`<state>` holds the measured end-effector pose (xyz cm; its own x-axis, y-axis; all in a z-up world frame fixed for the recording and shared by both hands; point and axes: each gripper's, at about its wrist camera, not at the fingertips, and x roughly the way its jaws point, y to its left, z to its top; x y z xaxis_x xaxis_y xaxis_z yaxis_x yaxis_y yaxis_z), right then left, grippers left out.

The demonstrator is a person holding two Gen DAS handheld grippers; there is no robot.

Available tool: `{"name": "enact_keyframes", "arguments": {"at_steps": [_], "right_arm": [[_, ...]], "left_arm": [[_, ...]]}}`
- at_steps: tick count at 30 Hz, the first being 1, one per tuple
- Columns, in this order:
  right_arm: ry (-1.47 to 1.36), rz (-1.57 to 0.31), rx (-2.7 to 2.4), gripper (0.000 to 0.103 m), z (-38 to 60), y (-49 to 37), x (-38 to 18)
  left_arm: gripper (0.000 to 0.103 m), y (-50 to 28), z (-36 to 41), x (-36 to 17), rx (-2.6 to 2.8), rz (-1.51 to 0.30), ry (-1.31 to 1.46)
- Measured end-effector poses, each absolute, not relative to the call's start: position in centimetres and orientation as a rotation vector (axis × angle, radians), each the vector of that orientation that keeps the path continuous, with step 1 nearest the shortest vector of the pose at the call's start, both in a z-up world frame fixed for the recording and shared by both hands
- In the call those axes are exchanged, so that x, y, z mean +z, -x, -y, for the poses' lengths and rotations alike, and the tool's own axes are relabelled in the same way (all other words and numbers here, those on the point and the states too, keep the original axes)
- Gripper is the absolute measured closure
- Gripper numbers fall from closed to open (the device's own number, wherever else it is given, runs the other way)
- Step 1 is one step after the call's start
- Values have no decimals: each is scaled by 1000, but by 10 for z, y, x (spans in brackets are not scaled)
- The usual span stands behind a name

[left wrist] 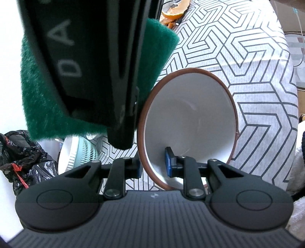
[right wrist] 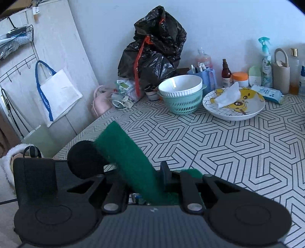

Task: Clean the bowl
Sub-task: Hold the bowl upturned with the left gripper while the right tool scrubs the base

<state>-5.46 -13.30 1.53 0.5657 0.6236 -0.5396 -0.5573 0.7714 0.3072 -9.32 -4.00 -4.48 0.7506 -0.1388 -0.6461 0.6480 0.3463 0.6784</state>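
Worktop (right wrist: 238, 145) covered in white cloth with grey geometric line pattern. Black bin bag (right wrist: 154, 49) with red tie at back against wall. White ribbed bowl (right wrist: 180, 84) nested in teal colander (right wrist: 183, 104). Beside it, cartoon duck plate (right wrist: 253, 108) with crumpled tissue (right wrist: 227, 94) on it. Wet wipes pack (right wrist: 266, 93) just right of plate. Behind: brown spray bottle (right wrist: 226, 73), orange-lid jar (right wrist: 240, 78), teal trigger sprayer (right wrist: 266, 61), beige handled holder (right wrist: 281, 73), blue organiser (right wrist: 205, 75). White tote bag with blue handles (right wrist: 57, 93) hangs on door at left. Orange peel (left wrist: 174, 11) at far worktop edge in left wrist view.
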Motion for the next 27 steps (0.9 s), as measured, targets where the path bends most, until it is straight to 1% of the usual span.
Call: {"name": "enact_keyframes", "arguments": {"at_steps": [9,14,18,21,24,27], "right_arm": [[-145,-690,662,87,146,47,11],[-240,-711,675,86,163,37,3],[-389,-746,690,86,184,24,-12],[-491,-776,721,84,198,12,-19],[-536,-789,759,84,198,9,-20],[-553,-793,804,84,192,9,-17]], "left_arm": [[82,92,41,-44,-543,-541,-1095],[82,98,36,-45,-536,-532,-1096],[82,96,34,-45,-532,-516,-1094],[82,98,28,-41,-536,-511,-1086],[82,80,33,-44,-544,-516,-1065],[82,99,30,-43,-547,-517,-1049]]}}
